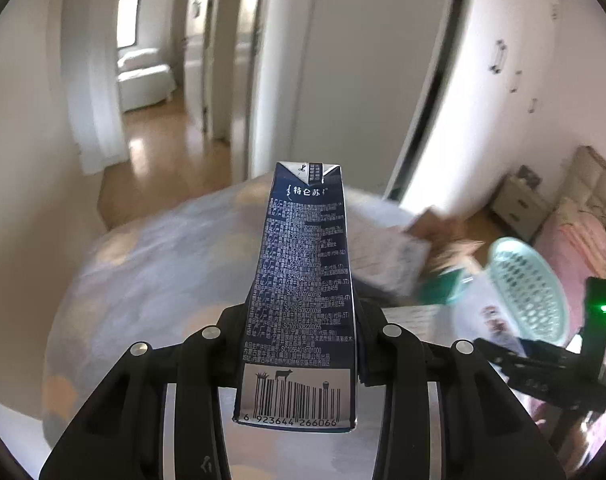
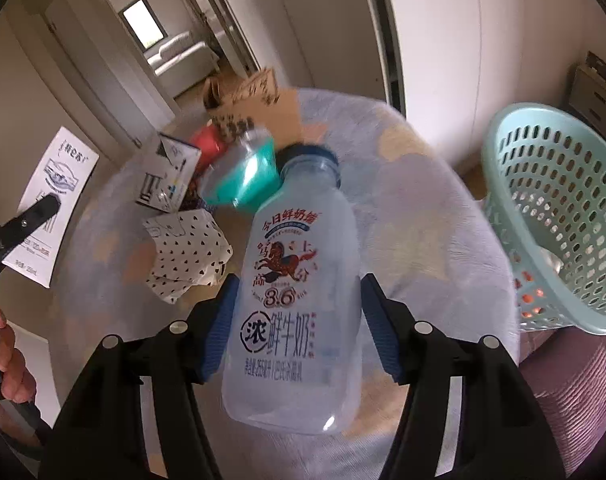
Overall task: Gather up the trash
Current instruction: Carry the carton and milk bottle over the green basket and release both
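My left gripper point(image 1: 299, 316) is shut on a dark blue milk carton point(image 1: 303, 280), held above a round table with a pale cloth point(image 1: 151, 272). My right gripper point(image 2: 295, 312) is shut on a clear plastic milk bottle point(image 2: 299, 292) with a blue cap, above the same table point(image 2: 415, 216). A mint green perforated basket point(image 2: 559, 216) stands at the table's right; it also shows in the left wrist view point(image 1: 527, 288). The left gripper with the carton point(image 2: 51, 204) shows at the far left of the right wrist view.
More trash lies on the table: a white dotted bag point(image 2: 187, 256), a small white carton point(image 2: 167, 176), a teal bottle point(image 2: 247, 176), a red item point(image 2: 207, 140) and a cardboard box point(image 2: 247, 96). A bed point(image 1: 583, 240) and nightstand point(image 1: 519, 200) lie right.
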The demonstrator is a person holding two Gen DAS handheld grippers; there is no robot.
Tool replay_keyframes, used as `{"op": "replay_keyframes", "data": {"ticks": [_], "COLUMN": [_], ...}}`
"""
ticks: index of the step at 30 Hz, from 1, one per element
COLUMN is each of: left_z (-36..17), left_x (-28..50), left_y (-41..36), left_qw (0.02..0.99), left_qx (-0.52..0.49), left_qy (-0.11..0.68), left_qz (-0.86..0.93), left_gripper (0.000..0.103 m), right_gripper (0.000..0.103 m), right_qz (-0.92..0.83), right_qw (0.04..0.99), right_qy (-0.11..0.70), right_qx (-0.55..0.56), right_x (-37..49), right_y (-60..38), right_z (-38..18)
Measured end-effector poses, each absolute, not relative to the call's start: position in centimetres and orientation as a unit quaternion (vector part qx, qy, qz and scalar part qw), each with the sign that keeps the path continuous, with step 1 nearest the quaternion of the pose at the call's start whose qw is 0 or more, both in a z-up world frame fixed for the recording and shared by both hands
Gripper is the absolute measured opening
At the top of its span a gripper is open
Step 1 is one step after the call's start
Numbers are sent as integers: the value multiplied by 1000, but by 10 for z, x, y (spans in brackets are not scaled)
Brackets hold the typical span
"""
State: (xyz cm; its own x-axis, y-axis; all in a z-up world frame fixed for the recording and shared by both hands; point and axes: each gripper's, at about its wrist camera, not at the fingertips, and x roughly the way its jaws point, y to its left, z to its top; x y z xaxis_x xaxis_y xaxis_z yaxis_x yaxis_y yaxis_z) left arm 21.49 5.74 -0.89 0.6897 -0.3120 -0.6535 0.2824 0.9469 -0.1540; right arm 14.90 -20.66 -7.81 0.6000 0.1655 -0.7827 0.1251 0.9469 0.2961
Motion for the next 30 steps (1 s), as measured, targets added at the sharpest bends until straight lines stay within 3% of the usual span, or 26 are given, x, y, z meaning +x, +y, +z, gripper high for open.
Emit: {"op": "replay_keyframes", "data": {"ticks": [12,21,30], "left_z": [21,12,-17], "left_x": [175,179,207], "left_y": [-71,-157,-248], "left_qw": [910,882,845], "left_qx": [18,27,26], "left_qy": [310,325,372], "left_qz": [-273,-339,-383], "left_gripper": [36,36,36], "right_gripper": [57,57,57], "right_qz": [-7,-78,-154], "right_qw": [905,918,900], "right_qy": [379,326,316], "right_qx": [195,212,257], "right_x": [97,77,76], "right_y": [-278,-358,-443], "right_z": [-26,1,-15]}}
